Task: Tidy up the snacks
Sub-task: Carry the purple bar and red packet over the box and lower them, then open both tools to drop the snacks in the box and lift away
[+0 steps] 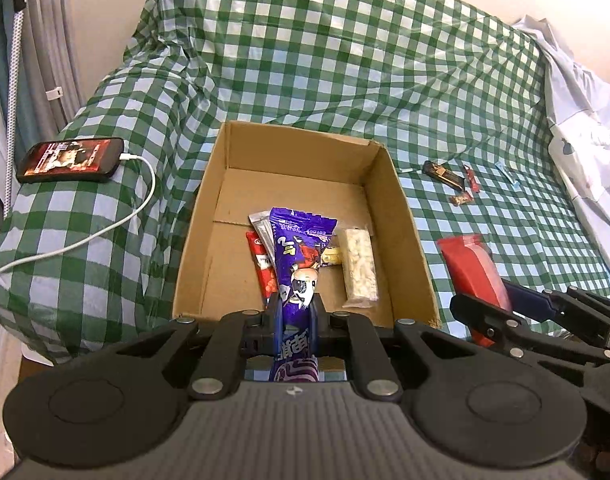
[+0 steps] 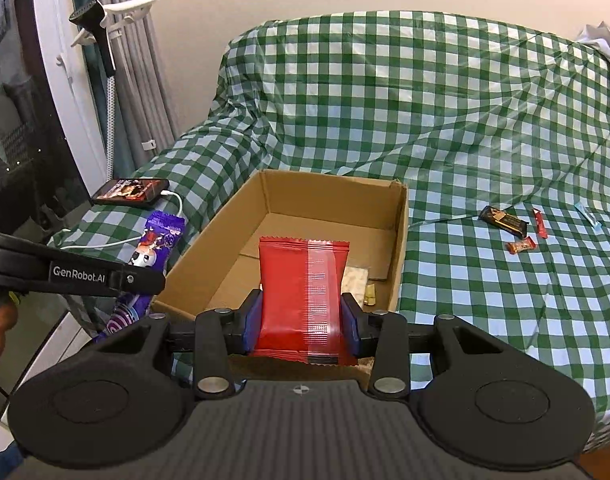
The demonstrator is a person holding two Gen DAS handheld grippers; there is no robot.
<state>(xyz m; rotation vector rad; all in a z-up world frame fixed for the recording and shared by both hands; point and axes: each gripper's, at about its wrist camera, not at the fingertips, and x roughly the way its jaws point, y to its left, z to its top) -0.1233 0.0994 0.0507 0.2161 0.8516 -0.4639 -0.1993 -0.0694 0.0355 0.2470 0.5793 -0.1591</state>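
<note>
My left gripper [image 1: 296, 312] is shut on a long purple snack packet [image 1: 301, 256] and holds it over the near end of an open cardboard box [image 1: 401, 216]. Inside the box lie a red packet [image 1: 261, 264], a silver packet [image 1: 261, 224], a pale nougat bar [image 1: 359, 268] and a small yellow sweet [image 1: 332, 257]. My right gripper [image 2: 303, 320] is shut on a red snack pouch [image 2: 303, 292] at the near edge of the box [image 2: 399, 248]. The pouch [image 1: 473, 268] and purple packet [image 2: 157, 252] each show in the other view.
The box sits on a sofa under a green checked cloth [image 1: 345, 60]. A dark bar [image 2: 503, 221], a red stick [image 2: 539, 223], an orange sweet [image 2: 521, 245] and a blue stick [image 2: 587, 215] lie right of the box. A phone [image 1: 71, 159] on a white cable lies on the left armrest.
</note>
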